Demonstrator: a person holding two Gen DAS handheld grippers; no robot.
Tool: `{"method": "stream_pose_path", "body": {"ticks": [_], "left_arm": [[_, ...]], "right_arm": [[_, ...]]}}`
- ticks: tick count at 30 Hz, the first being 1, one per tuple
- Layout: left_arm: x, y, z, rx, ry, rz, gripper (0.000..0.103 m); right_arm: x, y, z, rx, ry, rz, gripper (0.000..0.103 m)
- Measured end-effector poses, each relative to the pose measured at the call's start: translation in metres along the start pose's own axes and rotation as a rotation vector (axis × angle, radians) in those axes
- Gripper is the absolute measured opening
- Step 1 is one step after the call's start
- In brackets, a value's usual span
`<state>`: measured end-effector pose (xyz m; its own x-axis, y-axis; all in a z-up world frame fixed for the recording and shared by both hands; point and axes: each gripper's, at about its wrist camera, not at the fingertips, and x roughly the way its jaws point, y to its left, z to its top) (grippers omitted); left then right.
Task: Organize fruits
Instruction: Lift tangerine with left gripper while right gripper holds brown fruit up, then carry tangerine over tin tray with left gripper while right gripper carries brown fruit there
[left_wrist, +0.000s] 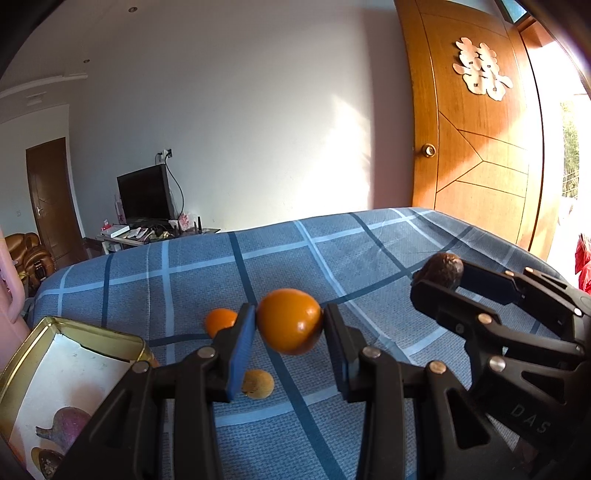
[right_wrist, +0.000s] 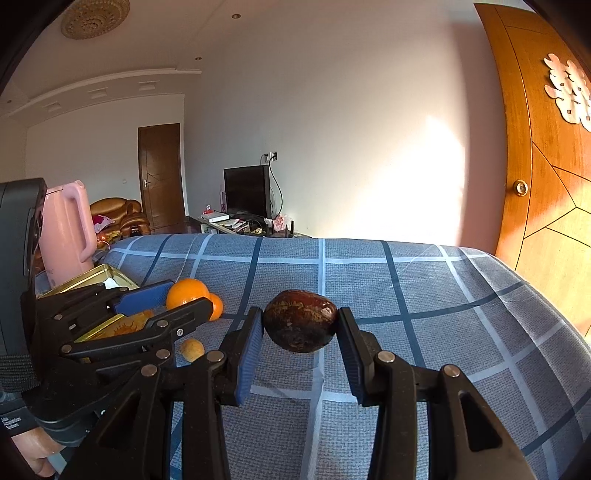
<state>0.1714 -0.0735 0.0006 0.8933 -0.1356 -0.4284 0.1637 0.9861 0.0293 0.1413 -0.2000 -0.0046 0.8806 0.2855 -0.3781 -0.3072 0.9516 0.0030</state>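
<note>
Left gripper (left_wrist: 289, 325): fingers clamp an orange (left_wrist: 289, 320), lifted above the checked bed (left_wrist: 369, 251).
Right gripper (right_wrist: 300, 325): fingers pinch a dark fruit (right_wrist: 300, 320) (wrinkled skin), also aloft.
Tin (left_wrist: 22, 369): left, open.

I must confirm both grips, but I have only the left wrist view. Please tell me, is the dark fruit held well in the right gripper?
Observer: Yes. In the right wrist view both blue pads of the right gripper press on the dark fruit, which is lifted off the blue checked cloth.
Operator: Is anything standing behind the gold tin?
Observer: A pink jug stands just behind the gold tin; your view shows only a pink edge.
Operator: And the left gripper from that side?
Observer: The left gripper is closed on the orange, with a smaller orange behind it.
</note>
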Motion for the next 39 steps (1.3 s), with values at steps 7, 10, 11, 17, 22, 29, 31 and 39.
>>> {"method": "stream_pose_path", "body": {"ticks": [7, 10, 11, 17, 22, 29, 31, 39], "left_arm": [[-0.004, 0.002, -0.002, -0.006, 0.002, 0.015, 0.04], [-0.006, 0.003, -0.003, -0.007, 0.007, 0.017, 0.04], [-0.007, 0.004, -0.004, -0.007, 0.01, 0.017, 0.04], [-0.01, 0.012, -0.01, -0.025, 0.056, 0.016, 0.04], [-0.019, 0.019, -0.017, -0.027, 0.08, 0.03, 0.04], [-0.037, 0.028, -0.029, -0.029, 0.104, 0.026, 0.04], [-0.043, 0.03, -0.032, -0.033, 0.097, 0.028, 0.04], [-0.067, 0.043, -0.041, -0.057, 0.066, 0.048, 0.04]], "right_arm": [[-0.003, 0.002, 0.0, 0.001, -0.009, -0.003, 0.043], [-0.003, 0.004, -0.001, 0.002, -0.005, 0.0, 0.043], [-0.003, 0.005, -0.001, 0.002, -0.004, 0.004, 0.043], [-0.005, 0.016, -0.002, -0.019, 0.009, 0.023, 0.043], [-0.01, 0.026, -0.004, -0.023, 0.015, 0.058, 0.043], [-0.015, 0.04, -0.009, -0.029, 0.025, 0.102, 0.043], [-0.017, 0.044, -0.009, -0.032, 0.024, 0.11, 0.043], [-0.024, 0.065, -0.012, -0.043, 0.032, 0.151, 0.043]]}}
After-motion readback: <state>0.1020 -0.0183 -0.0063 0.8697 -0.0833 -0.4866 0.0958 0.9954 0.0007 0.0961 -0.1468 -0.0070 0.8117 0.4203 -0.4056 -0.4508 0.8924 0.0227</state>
